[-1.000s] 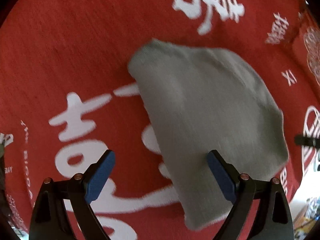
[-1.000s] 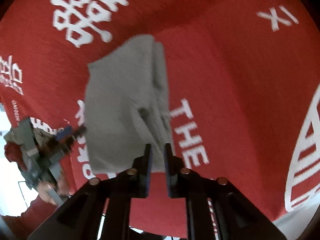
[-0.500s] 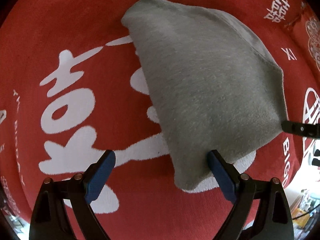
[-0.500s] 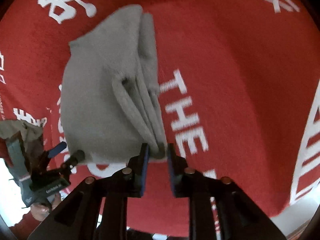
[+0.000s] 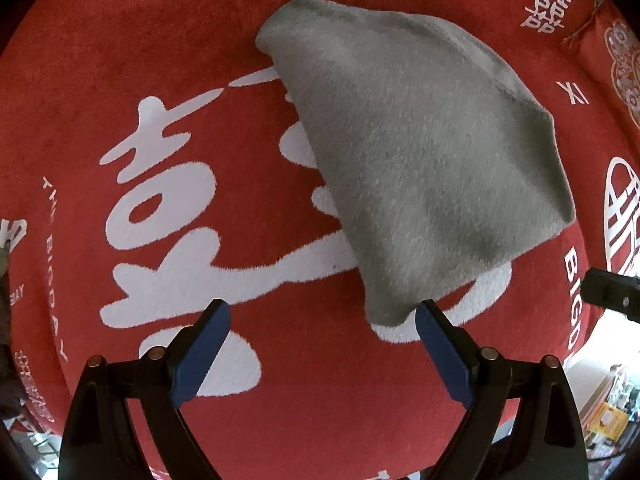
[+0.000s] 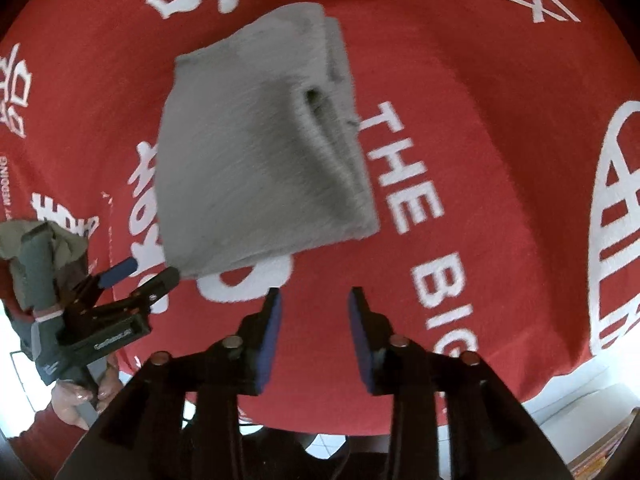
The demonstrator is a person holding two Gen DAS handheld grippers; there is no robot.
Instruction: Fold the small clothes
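Note:
A folded grey garment [image 5: 416, 160] lies flat on the red printed cloth [image 5: 120, 60]. It also shows in the right wrist view [image 6: 256, 152], with stacked folded edges along its right side. My left gripper [image 5: 322, 322] is open and empty, its right pad just short of the garment's near corner. My right gripper [image 6: 314, 304] is open and empty, a little back from the garment's near edge. The left gripper also shows in the right wrist view [image 6: 132, 276], at the garment's lower left corner.
The red cloth with white characters and letters covers the whole table [image 6: 480, 160]. Its front edge [image 6: 560, 376] runs close below my right gripper, with pale floor beyond. The tip of the right gripper shows at the right edge of the left wrist view [image 5: 612, 290].
My right gripper has let go of the garment's folded edge, opened and drawn back. The garment now lies free on the cloth. My left gripper has pulled back a little, staying open.

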